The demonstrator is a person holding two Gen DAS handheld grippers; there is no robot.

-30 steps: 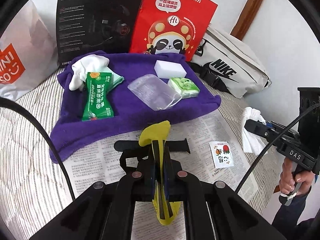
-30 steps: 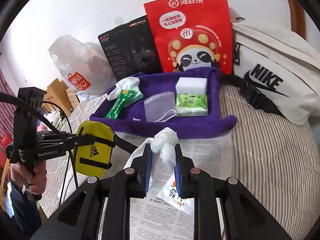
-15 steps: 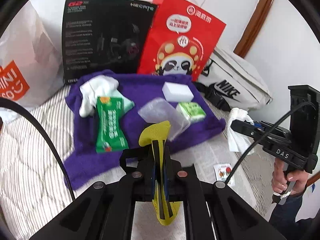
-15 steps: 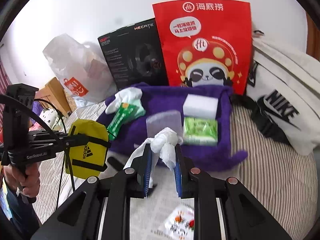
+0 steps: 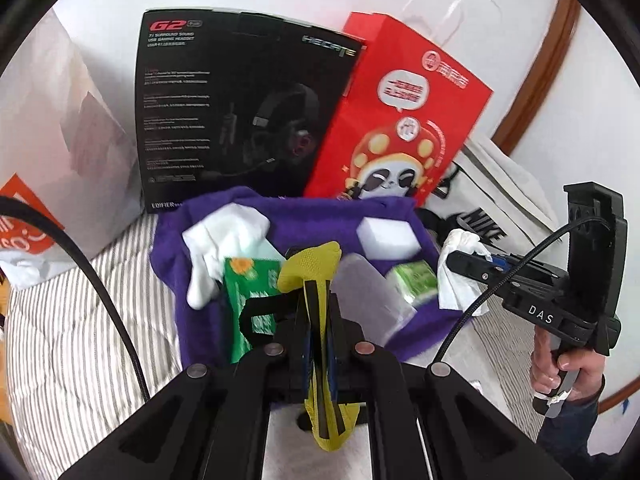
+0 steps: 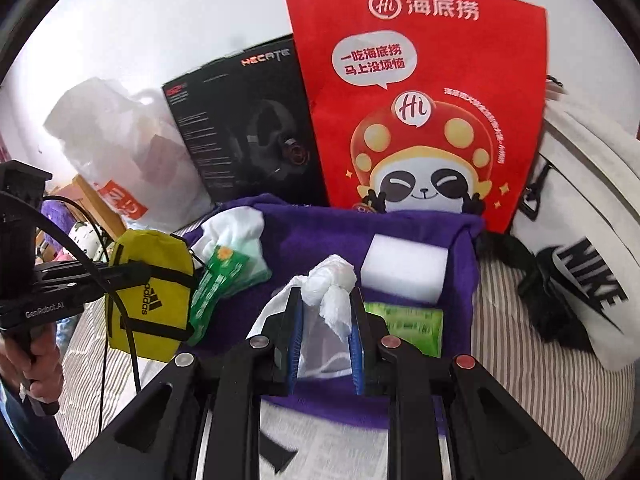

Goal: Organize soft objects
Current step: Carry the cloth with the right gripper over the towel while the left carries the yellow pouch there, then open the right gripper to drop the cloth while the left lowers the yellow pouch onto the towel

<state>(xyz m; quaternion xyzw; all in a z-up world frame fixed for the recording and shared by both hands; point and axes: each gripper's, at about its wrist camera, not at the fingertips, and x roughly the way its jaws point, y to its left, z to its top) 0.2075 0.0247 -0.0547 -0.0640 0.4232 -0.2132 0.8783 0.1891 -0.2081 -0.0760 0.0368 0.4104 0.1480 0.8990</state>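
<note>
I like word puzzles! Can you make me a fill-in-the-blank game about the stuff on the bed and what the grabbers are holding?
1. The left gripper is shut on a yellow ____ pouch.
2. The right gripper is shut on a crumpled white ____.
3. The white sponge block lies on the ____ towel.
4. Behind the towel stands a red bag printed with a cartoon ____.

Missing words: adidas; tissue; purple; panda
</note>
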